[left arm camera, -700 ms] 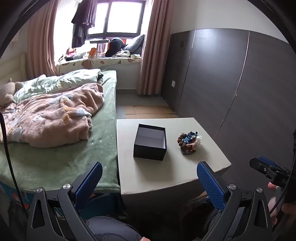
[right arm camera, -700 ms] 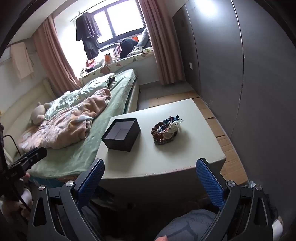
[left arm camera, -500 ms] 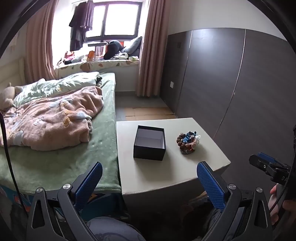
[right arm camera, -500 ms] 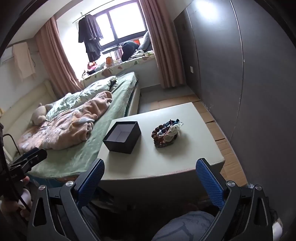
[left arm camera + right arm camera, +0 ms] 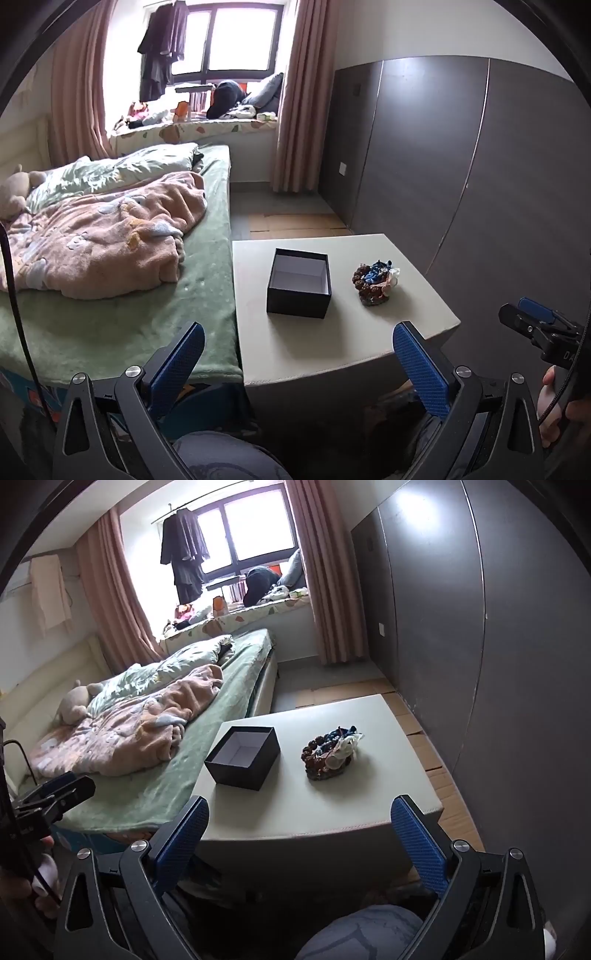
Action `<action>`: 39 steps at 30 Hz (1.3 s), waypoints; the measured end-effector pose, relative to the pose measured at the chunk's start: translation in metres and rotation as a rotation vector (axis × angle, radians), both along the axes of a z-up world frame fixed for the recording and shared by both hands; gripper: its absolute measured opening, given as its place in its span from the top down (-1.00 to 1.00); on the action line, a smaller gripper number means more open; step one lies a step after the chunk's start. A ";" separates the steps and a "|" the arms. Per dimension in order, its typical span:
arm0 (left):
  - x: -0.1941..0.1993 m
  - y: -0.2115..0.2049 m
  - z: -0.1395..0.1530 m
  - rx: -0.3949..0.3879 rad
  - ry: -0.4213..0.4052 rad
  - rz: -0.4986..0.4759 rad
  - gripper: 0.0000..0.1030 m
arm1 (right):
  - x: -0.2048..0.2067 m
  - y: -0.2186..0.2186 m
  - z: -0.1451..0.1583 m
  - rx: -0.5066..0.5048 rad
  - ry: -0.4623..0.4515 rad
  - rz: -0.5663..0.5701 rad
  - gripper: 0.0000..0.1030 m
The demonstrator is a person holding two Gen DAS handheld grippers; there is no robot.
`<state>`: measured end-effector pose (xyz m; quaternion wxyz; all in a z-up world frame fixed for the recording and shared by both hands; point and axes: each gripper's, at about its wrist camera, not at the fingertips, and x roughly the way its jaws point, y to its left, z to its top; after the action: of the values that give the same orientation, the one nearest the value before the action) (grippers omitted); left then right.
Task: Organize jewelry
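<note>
- Landmark: pale, square, low table (image 5: 325, 347) beside the bed.
- Left of table: bed with green sheet (image 5: 122, 321) and rumpled pink fleece blanket (image 5: 103, 243); not part of the task.
- Left gripper (image 5: 295, 365): blue-padded fingers spread wide, nothing between them; held off the table's near edge, short of the top.
- On table, left half: open black square cardboard box with pale lining (image 5: 300, 282), upright, looks empty.
- On table, right half: heap of jewelry, brown bead bracelets tangled with blue and white pieces (image 5: 375, 282); near the box but not touching it.
- Right gripper (image 5: 299, 838): also wide open and empty, held off the near edge, roughly in line with the gap between box (image 5: 243, 757) and heap (image 5: 330, 753).
- Step (judgement): approach; nothing picked yet, all pieces outside the box.
- Next (judgement): advance one gripper over the heap, come down on a single strand, close on it alone, carry it leftward to the box. Tangling may drag neighbours along.
</note>
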<state>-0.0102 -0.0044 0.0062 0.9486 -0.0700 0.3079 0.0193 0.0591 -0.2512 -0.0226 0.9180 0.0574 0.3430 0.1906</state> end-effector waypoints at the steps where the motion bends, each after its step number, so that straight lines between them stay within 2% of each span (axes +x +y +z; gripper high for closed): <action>1: 0.001 0.000 0.000 0.001 0.003 0.002 -0.98 | -0.001 0.000 0.001 -0.002 0.001 0.000 -0.93; 16: 0.003 0.000 -0.006 -0.009 0.011 -0.003 -0.98 | 0.001 0.001 -0.003 -0.008 0.026 -0.008 -0.93; 24: 0.000 0.001 -0.005 -0.010 -0.018 -0.006 -0.98 | -0.004 0.000 0.004 -0.022 0.003 -0.020 -0.93; 39: -0.003 0.004 -0.011 -0.027 0.003 -0.017 -0.98 | -0.008 -0.006 0.005 -0.007 0.003 -0.037 -0.93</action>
<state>-0.0131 -0.0004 -0.0046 0.9472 -0.0804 0.3104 0.0071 0.0514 -0.2573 -0.0177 0.9211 0.0607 0.3441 0.1720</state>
